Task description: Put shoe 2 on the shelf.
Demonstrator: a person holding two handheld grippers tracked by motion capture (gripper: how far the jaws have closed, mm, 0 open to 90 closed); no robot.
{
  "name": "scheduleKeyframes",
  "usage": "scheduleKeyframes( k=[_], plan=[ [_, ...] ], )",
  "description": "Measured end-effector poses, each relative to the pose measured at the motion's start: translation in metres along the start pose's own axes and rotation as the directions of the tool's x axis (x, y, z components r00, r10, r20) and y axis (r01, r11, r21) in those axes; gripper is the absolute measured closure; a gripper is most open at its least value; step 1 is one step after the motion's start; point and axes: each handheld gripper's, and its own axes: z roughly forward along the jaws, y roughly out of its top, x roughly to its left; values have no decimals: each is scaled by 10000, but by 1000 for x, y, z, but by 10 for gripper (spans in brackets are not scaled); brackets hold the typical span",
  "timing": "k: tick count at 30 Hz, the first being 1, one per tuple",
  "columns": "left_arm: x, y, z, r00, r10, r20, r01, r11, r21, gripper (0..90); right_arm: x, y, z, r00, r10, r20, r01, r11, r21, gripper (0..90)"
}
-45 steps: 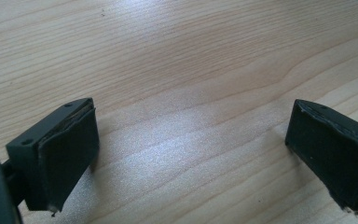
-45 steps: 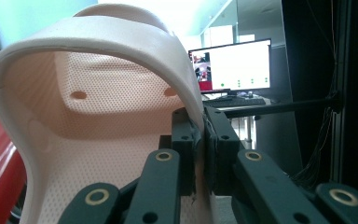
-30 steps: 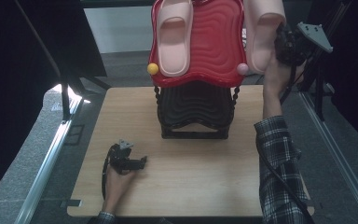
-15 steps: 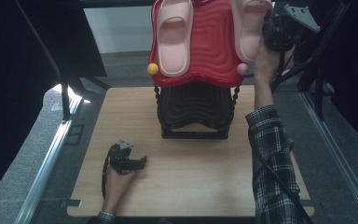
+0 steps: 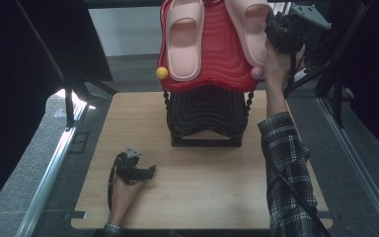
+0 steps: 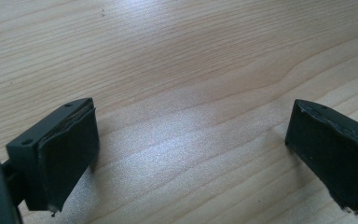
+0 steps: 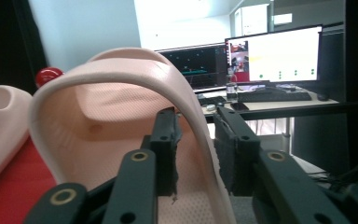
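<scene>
Slippers in pale pink are seen on a red rack (image 5: 212,54) standing on the tabletop (image 5: 202,177). The right slipper (image 5: 249,27) is straddled at its strap by the right gripper (image 7: 196,140), whose jaws have just been opening; the strap lies between them, unpressed. The left gripper (image 6: 191,158) is rested wide open on the bare wood, with nothing held.

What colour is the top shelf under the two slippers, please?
Red, clearest in the high view: top shelf, slippers.
</scene>
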Motion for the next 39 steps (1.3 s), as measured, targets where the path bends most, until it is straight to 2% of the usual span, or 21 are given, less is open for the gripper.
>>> scheduleKeyframes(
  k=[4,12,16,21,24,25,27,32,36,39],
  plan=[
    [0,0,0,10000,6,1,-6,10000,26,24,0,1,-4,9997,-94,-218,95,9999,52,654],
    [0,0,0,10000,3,-7,-3,10000,-6,24,-8,3,-22,9987,104,-505,-114,9997,-196,652],
    [0,0,0,10000,-5,-10,5,10000,6,24,-18,-1,-35,9995,-80,-317,64,9987,-502,693],
    [0,0,0,10000,-44,-14,44,10000,-25,24,-33,-20,-48,9988,-336,-347,305,9958,-860,832],
    [0,0,0,10000,1,-15,-1,10000,11,24,-38,-29,-51,9983,-358,-468,315,9955,-892,868],
    [0,0,0,10000,2,-22,-2,10000,4,24,-44,-43,-56,9982,-286,-528,236,9954,-927,895],
    [0,0,0,10000,-11,-37,11,10000,-29,24,-49,-55,-61,9978,-178,-637,114,9949,-1001,897],
    [0,0,0,10000,-16,-49,15,10000,-35,24,-54,-79,-66,9958,-293,-872,200,9942,-1061,898],
    [-1,0,0,10000,-19,-56,19,10000,-39,24,-50,-86,-67,9927,-393,-1137,278,9945,-1011,897],
    [-1,0,0,10000,-21,-58,20,10000,-39,24,-45,-86,-68,9941,-246,-1056,140,9948,-1005,897]
  ],
)
